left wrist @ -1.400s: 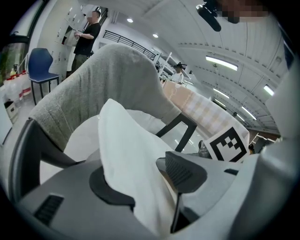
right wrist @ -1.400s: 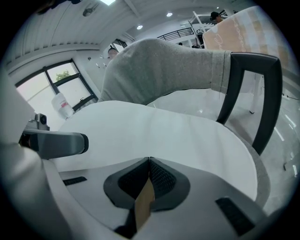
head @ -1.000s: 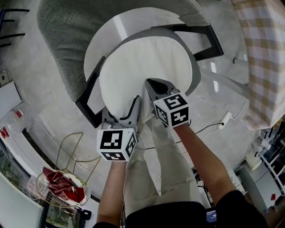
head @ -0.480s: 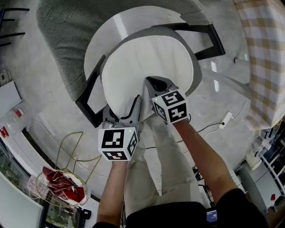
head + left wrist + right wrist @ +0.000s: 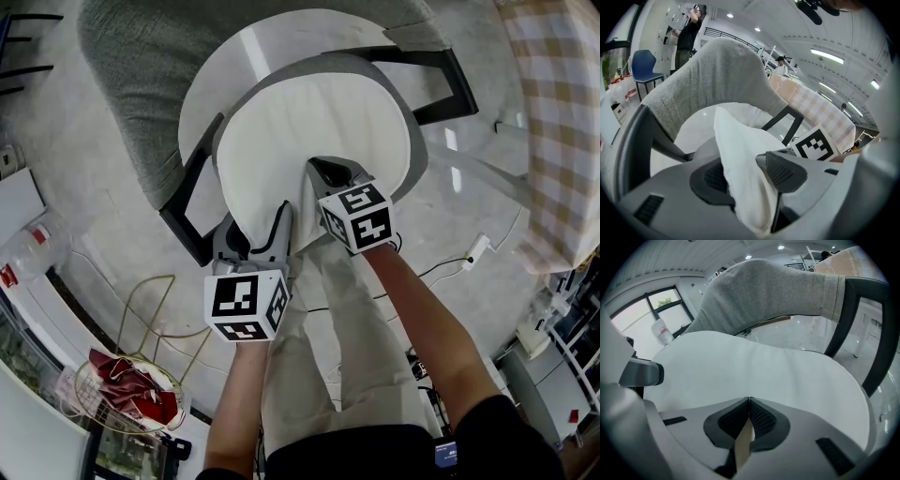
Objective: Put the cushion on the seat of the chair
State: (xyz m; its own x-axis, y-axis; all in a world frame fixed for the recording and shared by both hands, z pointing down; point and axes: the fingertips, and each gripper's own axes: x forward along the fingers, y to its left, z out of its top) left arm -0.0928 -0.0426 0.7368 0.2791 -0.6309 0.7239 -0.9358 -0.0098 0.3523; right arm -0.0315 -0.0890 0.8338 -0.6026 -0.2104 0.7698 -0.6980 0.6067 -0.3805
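Nearly done: white cushion [image 5: 319,122] sits over the chair seat [image 5: 208,89], between the black armrests [image 5: 190,187]; can't tell if it's fully down. Left tool [image 5: 279,225] and right tool [image 5: 321,173] both clamp its near edge. Remaining, I'd say: settle it, release. Left gripper view shows a thick fold bunched in the jaws; right gripper view shows a thin edge. Head view shows neither.

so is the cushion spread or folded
Spread out: the cushion lies open over the seat; left gripper and right gripper pinch its near edge.
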